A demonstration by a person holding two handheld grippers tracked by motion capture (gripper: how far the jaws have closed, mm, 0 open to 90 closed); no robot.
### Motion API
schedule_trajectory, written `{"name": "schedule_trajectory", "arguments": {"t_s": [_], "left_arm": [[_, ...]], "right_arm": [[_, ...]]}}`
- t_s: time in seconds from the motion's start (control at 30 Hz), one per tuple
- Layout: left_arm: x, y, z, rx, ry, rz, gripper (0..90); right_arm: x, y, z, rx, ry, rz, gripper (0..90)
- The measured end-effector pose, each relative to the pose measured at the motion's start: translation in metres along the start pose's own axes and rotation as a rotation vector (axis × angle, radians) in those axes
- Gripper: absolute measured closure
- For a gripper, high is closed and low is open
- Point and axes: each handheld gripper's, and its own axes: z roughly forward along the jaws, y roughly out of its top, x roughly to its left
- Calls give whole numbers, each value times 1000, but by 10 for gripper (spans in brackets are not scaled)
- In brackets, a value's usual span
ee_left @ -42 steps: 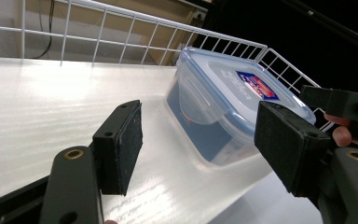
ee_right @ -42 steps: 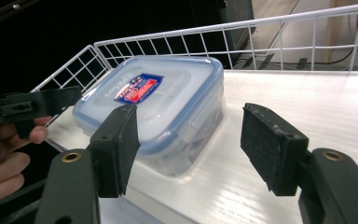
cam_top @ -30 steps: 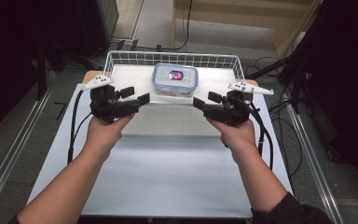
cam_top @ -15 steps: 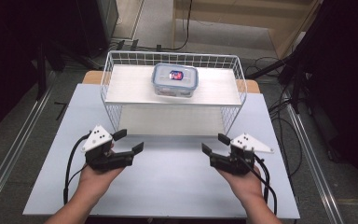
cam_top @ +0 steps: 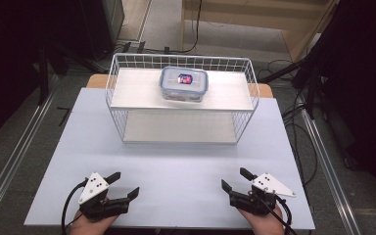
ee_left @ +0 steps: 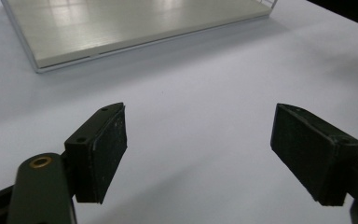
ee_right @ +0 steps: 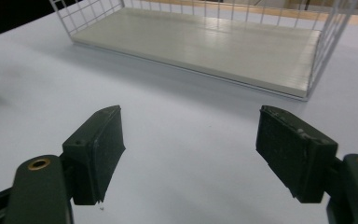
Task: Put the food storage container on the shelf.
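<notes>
Person's hands, high view: cut off by bottom edge, wrists and forearms out of frame.
Clear plastic lidded container (cam_top: pixel 183 83) on upper shelf of white wire rack (cam_top: pixel 119 120): contents and red-blue lid label too small to read.
Rack in both gripper views: cropped by top edge, lower shelf board and bits of wire only.
Room beyond pale blue surface (cam_top: pixel 176 166): dark, indistinct.

My left tongs (cam_top: pixel 125 185) and right tongs (cam_top: pixel 234 179) are both black, each topped with a grey three-cornered plate marked by a few small dark dots, and a black cable loops from the back of each. Seen close, my jaws are flat rectangular blocks faced with dull, scuffed pads, small screw holes along their edges. A brass-ringed hole sits in the arm behind each jaw.
</notes>
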Motion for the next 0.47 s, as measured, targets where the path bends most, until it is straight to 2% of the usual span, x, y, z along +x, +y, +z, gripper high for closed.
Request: {"name": "schedule_trajectory", "arguments": {"t_s": [0.07, 0.23, 0.4, 0.47], "left_arm": [[4, 2, 1, -16, 4, -9, 178], [7, 2, 5, 1, -4, -4, 160], [13, 3, 2, -9, -3, -38, 158], [14, 4, 1, -15, -18, -53, 159]], "right_arm": [[-3, 0, 2, -3, -5, 13, 210], [-6, 1, 3, -17, -17, 16, 212], [-7, 0, 5, -12, -13, 25, 215], [-7, -2, 7, -2, -6, 17, 216]]}}
